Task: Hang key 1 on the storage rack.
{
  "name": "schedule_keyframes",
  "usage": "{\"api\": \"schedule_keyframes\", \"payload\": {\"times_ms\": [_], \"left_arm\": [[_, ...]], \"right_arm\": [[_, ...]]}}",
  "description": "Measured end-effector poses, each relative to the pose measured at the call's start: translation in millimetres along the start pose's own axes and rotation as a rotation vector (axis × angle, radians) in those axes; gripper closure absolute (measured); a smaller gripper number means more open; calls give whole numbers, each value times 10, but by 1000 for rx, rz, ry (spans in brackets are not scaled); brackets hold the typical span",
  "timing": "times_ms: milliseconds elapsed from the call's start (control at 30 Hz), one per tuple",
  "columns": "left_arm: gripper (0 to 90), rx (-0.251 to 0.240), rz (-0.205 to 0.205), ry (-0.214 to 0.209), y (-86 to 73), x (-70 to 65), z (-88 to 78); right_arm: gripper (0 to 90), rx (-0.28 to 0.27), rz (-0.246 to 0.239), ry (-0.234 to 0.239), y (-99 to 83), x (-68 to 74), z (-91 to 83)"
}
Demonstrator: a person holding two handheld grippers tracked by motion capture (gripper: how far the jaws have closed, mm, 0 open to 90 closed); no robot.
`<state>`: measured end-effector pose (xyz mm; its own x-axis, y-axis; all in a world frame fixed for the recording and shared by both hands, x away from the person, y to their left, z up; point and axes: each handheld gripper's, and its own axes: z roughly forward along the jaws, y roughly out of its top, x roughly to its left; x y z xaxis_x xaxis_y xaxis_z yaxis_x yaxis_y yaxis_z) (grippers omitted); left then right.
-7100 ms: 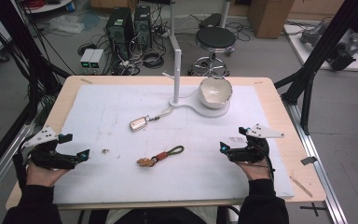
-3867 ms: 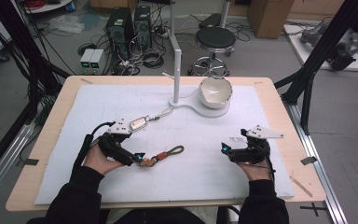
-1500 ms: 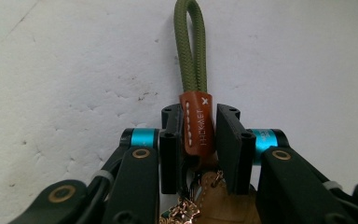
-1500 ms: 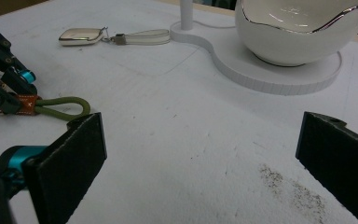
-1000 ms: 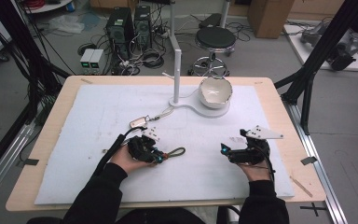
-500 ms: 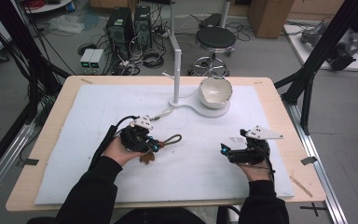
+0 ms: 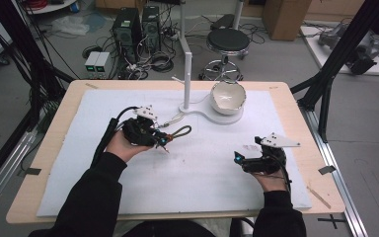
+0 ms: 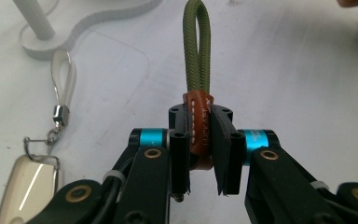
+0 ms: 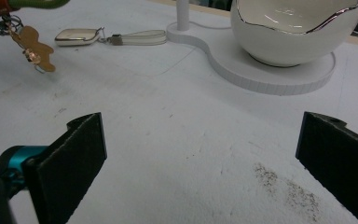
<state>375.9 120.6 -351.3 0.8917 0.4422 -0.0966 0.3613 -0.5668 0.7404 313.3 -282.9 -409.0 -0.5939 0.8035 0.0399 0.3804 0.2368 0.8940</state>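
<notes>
Tabletop [image 7: 276, 113] from the high view: left claw [image 7: 164, 140] off the white mat with the olive-green cord loop keychain [image 7: 180, 131] sticking out ahead. Left gripper view: pads pinch its brown leather tab [image 8: 199, 128], loop pointing forward. Right gripper view: right claw [image 9: 200, 154] gaping wide, white bowl [image 9: 293, 28] ahead.

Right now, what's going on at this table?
A person works two handheld grippers over a white mat. The left gripper is shut on the brown leather tab of a green cord keychain, held off the mat with a small charm dangling below. The right gripper rests open on the mat. A second keychain lies near the white stand and bowl.
</notes>
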Motion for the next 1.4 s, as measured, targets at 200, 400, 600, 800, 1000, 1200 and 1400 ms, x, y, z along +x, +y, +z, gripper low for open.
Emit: {"api": "schedule_keyframes", "payload": {"times_ms": [200, 400, 600, 800, 1000, 1200, 1400], "left_arm": [[780, -17, -12, 36, 162, 65, -92], [780, -71, -19, 23, 338, 186, -198], [780, -88, -11, 31, 500, 275, -272], [780, -110, 10, 61, 647, 392, -350], [780, -125, 10, 73, 754, 464, -412], [780, -145, -5, 41, 872, 493, -483], [780, -149, 0, 67, 1027, 573, -581]], "right_arm": [[8, 5, 2, 2, -1, 2, -2], [7, 1, 5, 1, -1, -8, -7], [8, 3, 3, 3, -5, 1, -7], [8, 3, -2, 7, -18, -12, -6], [8, 1, 1, 4, -22, -18, -13], [8, 4, 3, 2, -26, -11, -12], [8, 6, 5, 2, -28, -13, -13]]}}
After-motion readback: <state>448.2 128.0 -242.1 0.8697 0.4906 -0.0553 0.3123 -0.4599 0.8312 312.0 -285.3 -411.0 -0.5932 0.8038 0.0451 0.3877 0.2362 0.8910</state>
